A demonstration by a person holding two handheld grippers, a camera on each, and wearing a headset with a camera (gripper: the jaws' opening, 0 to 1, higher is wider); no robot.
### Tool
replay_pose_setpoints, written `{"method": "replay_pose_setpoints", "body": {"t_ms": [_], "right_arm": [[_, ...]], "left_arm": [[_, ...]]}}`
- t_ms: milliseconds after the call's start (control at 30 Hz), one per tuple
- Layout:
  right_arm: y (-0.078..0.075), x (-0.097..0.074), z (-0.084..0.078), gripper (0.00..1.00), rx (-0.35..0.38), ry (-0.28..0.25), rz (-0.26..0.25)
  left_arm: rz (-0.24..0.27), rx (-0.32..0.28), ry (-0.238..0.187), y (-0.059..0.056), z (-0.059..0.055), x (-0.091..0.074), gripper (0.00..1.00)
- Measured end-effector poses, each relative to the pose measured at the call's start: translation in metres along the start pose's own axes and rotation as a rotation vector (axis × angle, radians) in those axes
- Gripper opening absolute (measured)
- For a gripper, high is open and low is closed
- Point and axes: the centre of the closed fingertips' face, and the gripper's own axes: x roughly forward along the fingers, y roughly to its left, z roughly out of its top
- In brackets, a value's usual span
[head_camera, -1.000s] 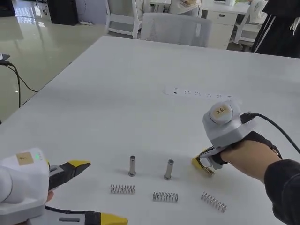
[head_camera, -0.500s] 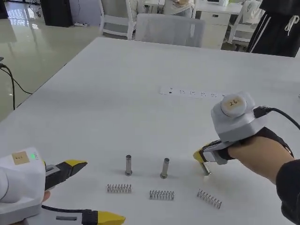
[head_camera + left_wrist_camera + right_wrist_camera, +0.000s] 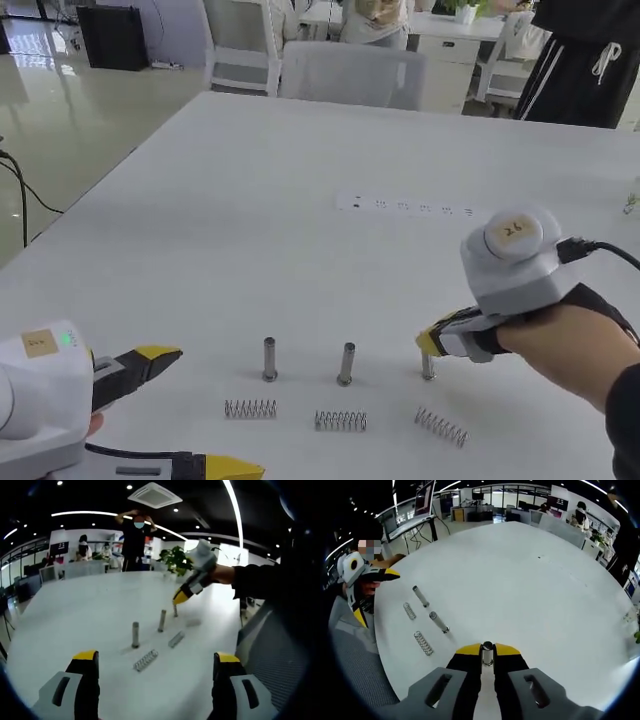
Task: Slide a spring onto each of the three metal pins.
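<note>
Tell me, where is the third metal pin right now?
In the head view the third pin stands right of the other two pins, held between the right gripper's jaws, with a spring lying just in front of it.

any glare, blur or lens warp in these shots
Head view: even bright light, only faint shadows beside the pins and springs, all sharp. Left gripper view: fisheye bend, bright glare washing out the table behind the right gripper. Right gripper view: table edge curves hard; the gripped pin looks slightly soft.
</note>
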Motion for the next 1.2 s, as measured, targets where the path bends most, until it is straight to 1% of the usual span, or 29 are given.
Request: {"method": "replay_pose_setpoints", "body": {"t_ms": [233,367,933,1200], "right_arm": [[0.0030,-0.0036,-0.0049,0.05,0.013,-0.004,0.004],[0.0029,-0.0036,-0.0047,0.05,0.011,-0.004,0.004],[0.0058,-0.0035,-0.0044,0.06,-0.021,-0.014,0.011],[0.0078,-0.0031,-0.0053,0.09,-0.034,-0.017,0.015]], "left_arm": [[-0.001,0.008,0.001,-0.0012,0.0007,-0.0011,0.91],[-0.001,0.012,0.003,-0.0018,0.0011,-0.0016,0.91],[0.004,0.016,0.004,-0.0020,0.0034,-0.0031,0.91],[0.006,0.018,0.005,-0.0031,0.0040,-0.0041,0.91]]}}
